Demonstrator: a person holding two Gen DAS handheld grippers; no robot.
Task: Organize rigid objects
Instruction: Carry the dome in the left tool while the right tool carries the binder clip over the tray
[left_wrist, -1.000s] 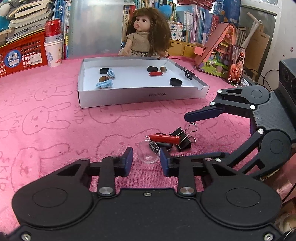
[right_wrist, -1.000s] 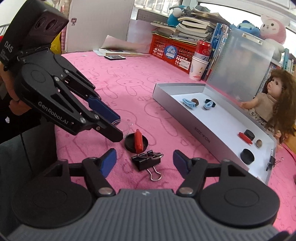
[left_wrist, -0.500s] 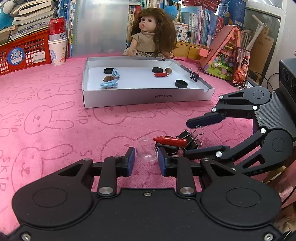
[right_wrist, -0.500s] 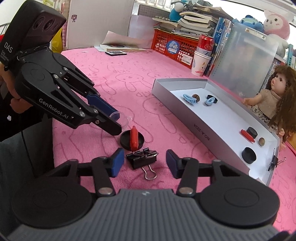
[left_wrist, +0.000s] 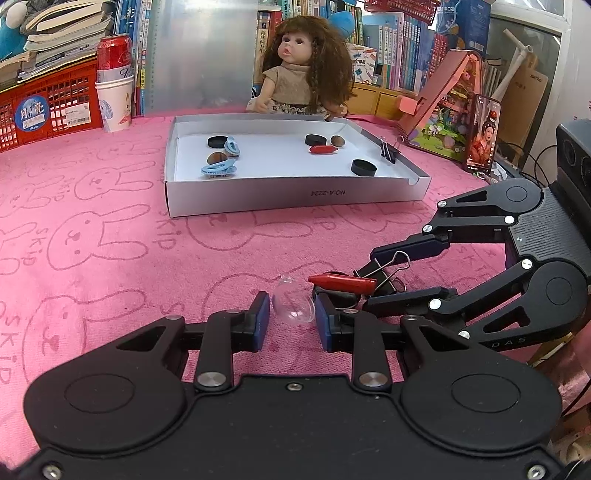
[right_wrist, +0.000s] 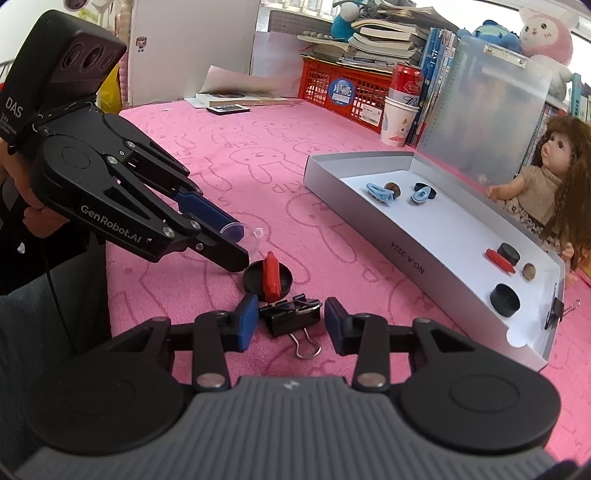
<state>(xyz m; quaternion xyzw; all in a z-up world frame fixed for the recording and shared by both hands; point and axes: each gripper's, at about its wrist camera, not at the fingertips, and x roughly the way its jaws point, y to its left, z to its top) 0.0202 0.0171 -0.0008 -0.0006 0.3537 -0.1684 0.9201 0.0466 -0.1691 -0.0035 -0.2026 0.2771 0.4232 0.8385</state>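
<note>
A clear plastic dome (left_wrist: 293, 304) lies on the pink cloth between the fingers of my left gripper (left_wrist: 291, 321), which has narrowed around it; contact is unclear. It also shows in the right wrist view (right_wrist: 245, 236). My right gripper (right_wrist: 291, 323) is open around a black binder clip (right_wrist: 291, 317). Just beyond lie a black cap (right_wrist: 267, 278) with a red piece (right_wrist: 271, 275) on it. The grey tray (left_wrist: 295, 194) holds caps, blue clips, nuts and a red piece.
A doll (left_wrist: 304, 70) sits behind the tray. A red crate (left_wrist: 48, 110), a paper cup with a can (left_wrist: 114, 99), books and a phone (left_wrist: 482, 134) line the back edge. A binder clip (left_wrist: 388, 149) is clipped on the tray's right wall.
My left gripper's fingers have closed in around the clear dome. My right gripper has narrowed and moved forward around the binder clip.
</note>
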